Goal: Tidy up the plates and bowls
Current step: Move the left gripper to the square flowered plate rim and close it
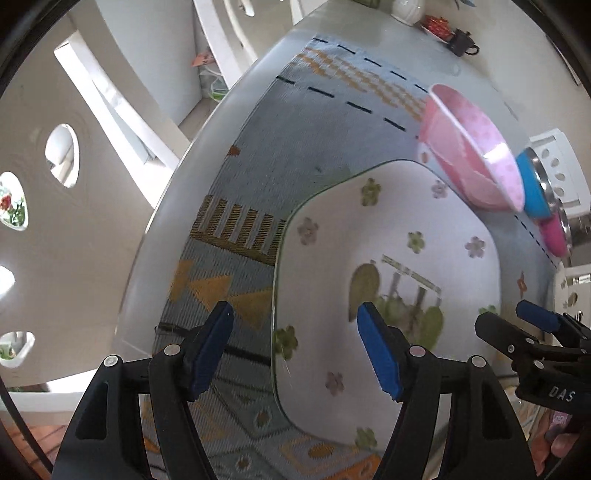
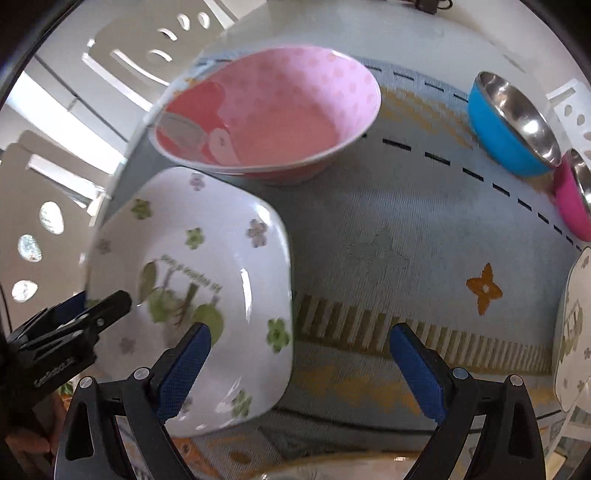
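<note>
A white square plate with green and purple flowers (image 1: 391, 236) (image 2: 207, 258) lies on the patterned mat. My left gripper (image 1: 295, 347) is open, its jaws either side of the plate's near left edge. My right gripper (image 2: 299, 365) is open and empty, just right of the same plate; it shows at the left wrist view's right edge (image 1: 517, 325). A pink bowl (image 2: 269, 114) (image 1: 476, 151) sits behind the plate. A blue steel-lined bowl (image 2: 513, 125) (image 1: 532, 188) and a magenta one (image 2: 572, 199) (image 1: 554, 232) stand at the right.
A second white flowered plate (image 2: 576, 325) lies at the right edge of the mat (image 2: 424, 229). A white chair back with holes (image 2: 147, 44) stands behind the table. A black teapot (image 1: 461, 40) and a white jar (image 1: 406, 11) sit at the table's far end.
</note>
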Motion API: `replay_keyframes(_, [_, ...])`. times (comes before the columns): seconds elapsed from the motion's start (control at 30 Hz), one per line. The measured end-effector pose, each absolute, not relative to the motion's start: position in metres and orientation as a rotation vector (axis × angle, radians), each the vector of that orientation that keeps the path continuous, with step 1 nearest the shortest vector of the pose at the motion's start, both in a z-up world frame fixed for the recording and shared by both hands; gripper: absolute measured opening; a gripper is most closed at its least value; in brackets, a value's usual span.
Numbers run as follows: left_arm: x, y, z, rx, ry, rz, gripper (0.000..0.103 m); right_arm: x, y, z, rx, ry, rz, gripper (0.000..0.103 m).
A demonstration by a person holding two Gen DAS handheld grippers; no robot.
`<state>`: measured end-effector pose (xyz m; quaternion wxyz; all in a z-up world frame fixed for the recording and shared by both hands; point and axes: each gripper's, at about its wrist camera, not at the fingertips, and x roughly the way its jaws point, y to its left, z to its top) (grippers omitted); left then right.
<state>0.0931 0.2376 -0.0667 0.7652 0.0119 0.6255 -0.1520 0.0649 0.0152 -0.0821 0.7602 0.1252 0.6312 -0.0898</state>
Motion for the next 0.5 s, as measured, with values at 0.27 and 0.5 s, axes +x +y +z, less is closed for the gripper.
replay_keyframes(0.27, [0.095, 0.226, -0.071, 0.047, 1.301, -0.323, 0.077, 0.087, 0.013, -0.112, 0.344, 1.391, -0.162, 0.103])
replay_keyframes(0.5, [0.083, 0.225, -0.071, 0.040, 1.227, -0.271, 0.079, 0.087, 0.020, -0.116, 0.247, 1.303, -0.145, 0.103])
